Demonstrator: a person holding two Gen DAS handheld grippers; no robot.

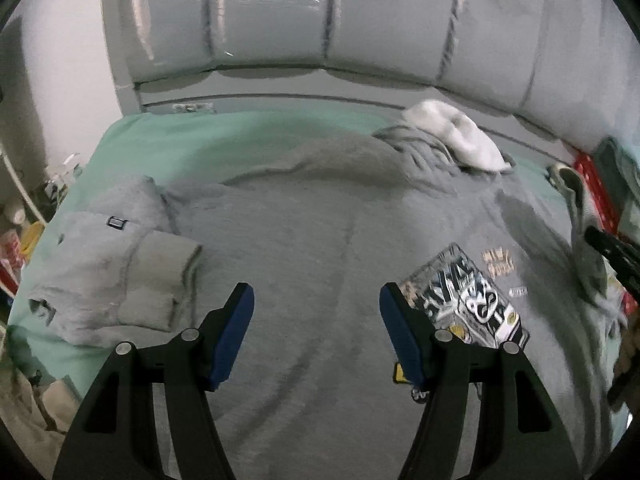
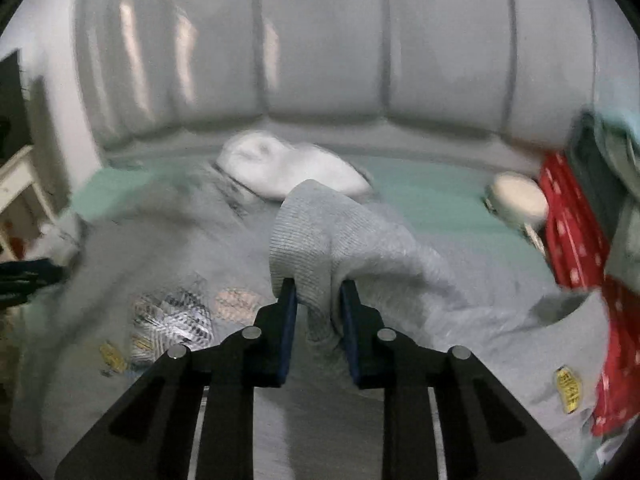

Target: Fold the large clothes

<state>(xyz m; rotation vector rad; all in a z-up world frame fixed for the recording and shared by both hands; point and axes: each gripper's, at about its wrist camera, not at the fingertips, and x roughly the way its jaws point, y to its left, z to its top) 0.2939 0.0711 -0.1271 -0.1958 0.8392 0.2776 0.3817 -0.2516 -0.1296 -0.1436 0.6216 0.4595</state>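
Observation:
A large grey sweatshirt (image 1: 320, 232) with a black-and-white printed patch (image 1: 464, 300) lies spread over a mint-green bed sheet (image 1: 168, 140). Its left sleeve (image 1: 120, 272) is folded in on the left, ribbed cuff up. My left gripper (image 1: 316, 312) hovers open above the body of the sweatshirt, nothing between its blue pads. My right gripper (image 2: 318, 300) is shut on the ribbed cuff of the right sleeve (image 2: 312, 236), which rises above the bed. In the left wrist view the lifted sleeve (image 1: 584, 248) hangs at the far right.
A white bundle (image 1: 456, 136) lies at the head of the bed by the grey padded headboard (image 1: 360, 28). Red patterned fabric (image 2: 568, 232) and a round white object (image 2: 520, 196) sit at the right edge. Clutter lies beyond the bed's left side (image 1: 16, 232).

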